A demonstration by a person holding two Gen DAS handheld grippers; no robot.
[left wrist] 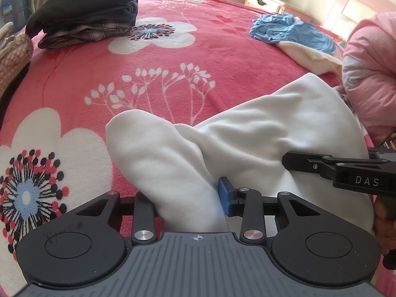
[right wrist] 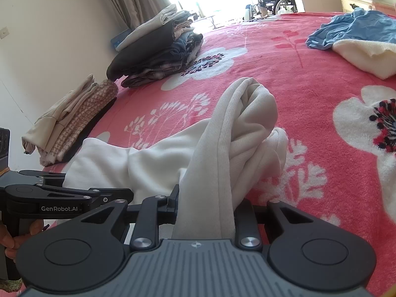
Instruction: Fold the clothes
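Both tools angle down over the bed [left wrist: 198,49], left tool [left wrist: 190,203] and right tool [right wrist: 205,205] each clamped on the white garment [left wrist: 272,128].

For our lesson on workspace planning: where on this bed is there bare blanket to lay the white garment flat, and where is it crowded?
Free: the wide middle of the red blanket, between the dark folded stack and the blue garment. Crowded: the near edge, where both tools, left and right, grip the white garment, and the side with the beige folded pile.

garment [left wrist: 247,143] lies on bed [left wrist: 222,57]; folded stack [left wrist: 86,24] far left behind it.
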